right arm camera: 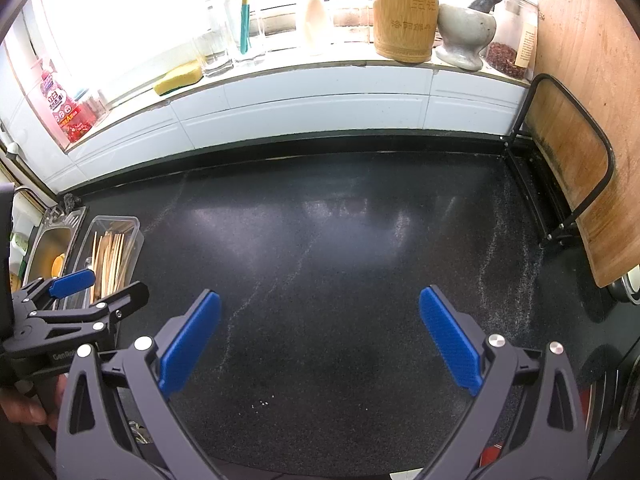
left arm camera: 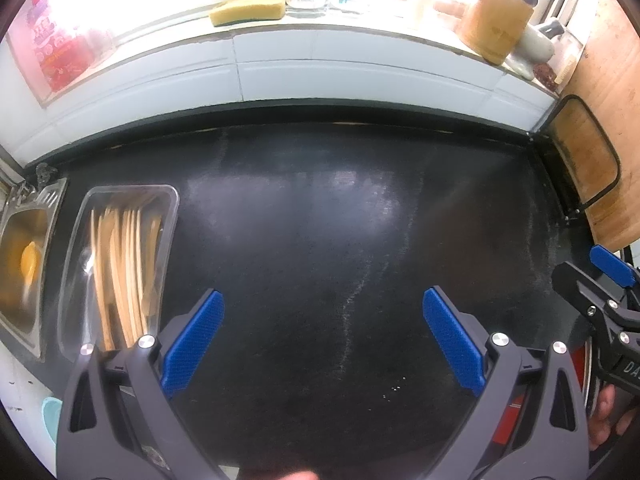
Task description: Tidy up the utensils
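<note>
A clear plastic tray [left arm camera: 72, 260] at the left of the black counter holds several wooden utensils [left arm camera: 124, 276] lying lengthwise. The same tray [right arm camera: 136, 227] with its wooden utensils [right arm camera: 110, 260] appears small at the left of the right wrist view. My left gripper [left arm camera: 324, 336] hangs open over bare counter, just right of the tray, nothing between its blue pads. It also shows at the left edge of the right wrist view, left gripper [right arm camera: 92, 286]. My right gripper [right arm camera: 320, 336] is open over the middle of the counter, empty.
A steel sink [left arm camera: 24, 248] lies left of the tray. On the sill stand a yellow sponge [right arm camera: 178, 77], glasses, a bamboo utensil holder [right arm camera: 404, 20] and a stone mortar [right arm camera: 466, 36]. A wooden cutting board [right arm camera: 580, 120] leans in a black rack at the right.
</note>
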Demonstrator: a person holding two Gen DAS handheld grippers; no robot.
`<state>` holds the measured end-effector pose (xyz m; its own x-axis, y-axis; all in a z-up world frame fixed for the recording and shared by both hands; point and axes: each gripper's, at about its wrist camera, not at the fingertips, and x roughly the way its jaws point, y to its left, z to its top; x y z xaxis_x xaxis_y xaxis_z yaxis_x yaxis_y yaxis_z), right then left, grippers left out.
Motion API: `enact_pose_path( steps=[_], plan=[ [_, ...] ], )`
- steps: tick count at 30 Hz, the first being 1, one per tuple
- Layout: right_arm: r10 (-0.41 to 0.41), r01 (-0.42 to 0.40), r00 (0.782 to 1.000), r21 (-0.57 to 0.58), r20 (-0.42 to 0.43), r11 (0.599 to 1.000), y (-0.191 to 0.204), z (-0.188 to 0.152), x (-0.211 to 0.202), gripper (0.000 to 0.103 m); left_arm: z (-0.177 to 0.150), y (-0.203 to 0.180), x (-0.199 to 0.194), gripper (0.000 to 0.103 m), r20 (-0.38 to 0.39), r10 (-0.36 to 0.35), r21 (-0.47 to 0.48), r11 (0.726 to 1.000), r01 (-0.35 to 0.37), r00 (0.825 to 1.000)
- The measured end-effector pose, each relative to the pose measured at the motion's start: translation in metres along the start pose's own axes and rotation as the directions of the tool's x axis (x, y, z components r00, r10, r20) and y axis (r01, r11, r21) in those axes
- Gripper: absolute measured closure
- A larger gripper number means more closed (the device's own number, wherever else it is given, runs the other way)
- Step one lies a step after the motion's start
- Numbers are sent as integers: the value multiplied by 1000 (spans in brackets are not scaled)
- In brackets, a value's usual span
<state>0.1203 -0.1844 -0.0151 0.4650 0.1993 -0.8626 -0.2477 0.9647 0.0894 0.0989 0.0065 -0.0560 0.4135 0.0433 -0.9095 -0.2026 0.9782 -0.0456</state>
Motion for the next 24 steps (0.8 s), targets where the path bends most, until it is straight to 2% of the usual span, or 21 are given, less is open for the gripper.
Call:
enact_pose_path(
  steps=[15,20,24],
  plan=[
    [-1,1,1000,2,1,1000,1,-1,-1,7,2,0,3,6,-6,7,-19,1000,-7,1000],
    [0,0,1000,3,0,1000,0,-2,-1,7,0,-5,-3,6,38,28,18,999,-29,999],
    [1,-1,1000,4,1,1000,-1,-2,-1,7,1,-3,-3,6,35,16,11,1000,-16,999]
  ],
)
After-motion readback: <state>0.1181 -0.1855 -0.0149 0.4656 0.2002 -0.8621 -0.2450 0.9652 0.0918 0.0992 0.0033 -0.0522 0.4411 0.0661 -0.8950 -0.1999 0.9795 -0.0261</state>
